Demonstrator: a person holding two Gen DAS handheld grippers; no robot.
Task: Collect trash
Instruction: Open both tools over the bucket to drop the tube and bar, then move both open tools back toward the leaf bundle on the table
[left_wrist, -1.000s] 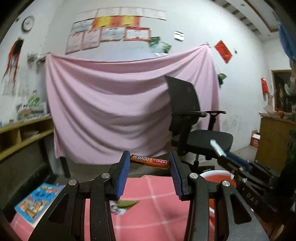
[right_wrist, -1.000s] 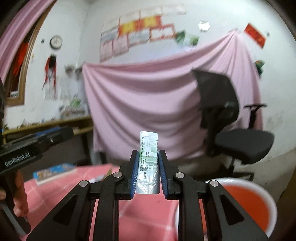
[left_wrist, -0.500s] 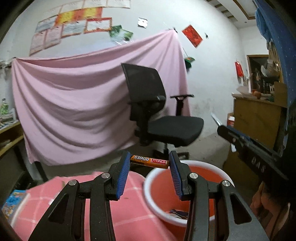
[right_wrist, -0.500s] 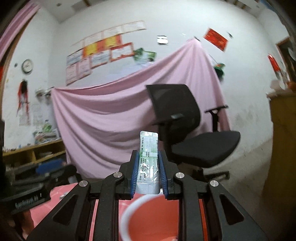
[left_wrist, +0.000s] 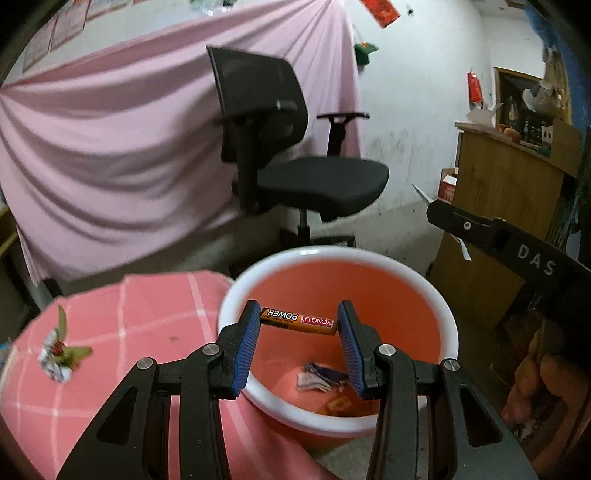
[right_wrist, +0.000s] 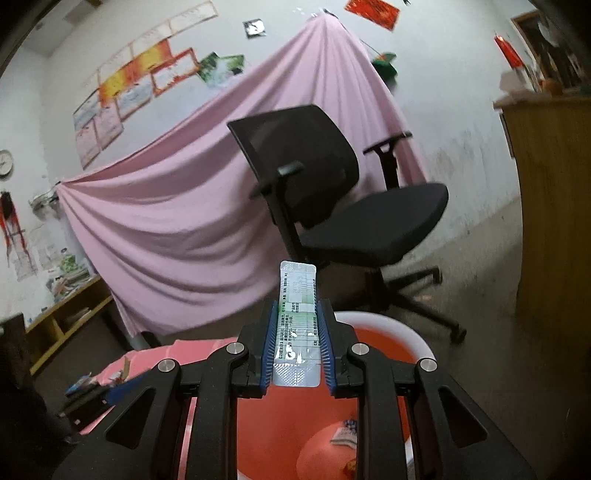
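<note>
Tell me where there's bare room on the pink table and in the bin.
The pink checked tablecloth is bare between the crumpled wrapper and the white-rimmed orange bin. The bin's near floor is crowded with scraps; its far side is bare.

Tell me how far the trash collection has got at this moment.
Done: some scraps already lie in the red bin. In hand: the left gripper holds an orange battery over the bin; the right gripper clamps a foil blister strip. Left: releasing both, then a crumpled wrapper on the pink tablecloth.
</note>
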